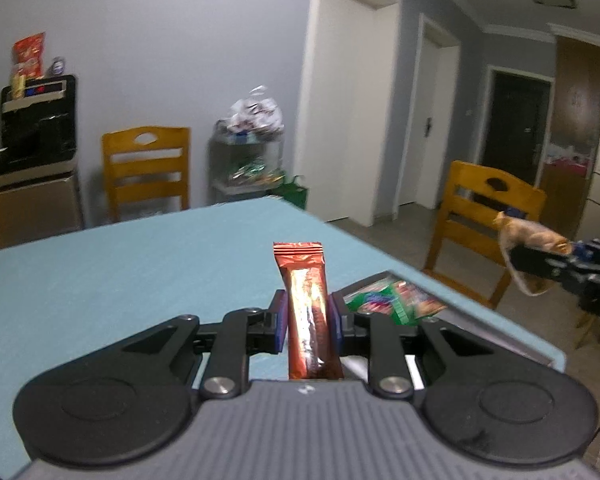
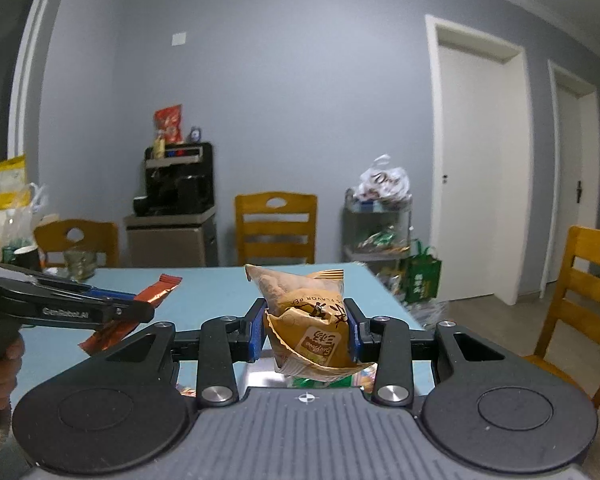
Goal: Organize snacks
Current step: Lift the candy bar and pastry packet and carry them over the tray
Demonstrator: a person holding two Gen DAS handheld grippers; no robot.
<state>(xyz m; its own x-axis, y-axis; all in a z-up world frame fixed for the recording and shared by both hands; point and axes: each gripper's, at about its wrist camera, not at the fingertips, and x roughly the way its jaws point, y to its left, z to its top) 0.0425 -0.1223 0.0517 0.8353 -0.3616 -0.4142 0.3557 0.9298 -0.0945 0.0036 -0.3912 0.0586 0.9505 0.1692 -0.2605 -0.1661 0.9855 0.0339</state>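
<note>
Both grippers loaded, snacks lifted over the table [image 1: 100,272], nothing set down yet from what I see.

Table top mostly bare; a container [image 1: 452,312] at its near-right corner holds green/red packets [image 1: 392,304], so I judge sorting partly done w/ more to go. Can't tell where the two in hand should land. My left gripper [image 1: 308,326] is clamped on the orange-red bar [image 1: 306,300], bar upright btwn the pads, top end sticking well past the tips. My right gripper [image 2: 305,334] is squeezed on the tan peanut bag [image 2: 306,316], bag crumpled btwn the pads, hanging just above that container.
</note>
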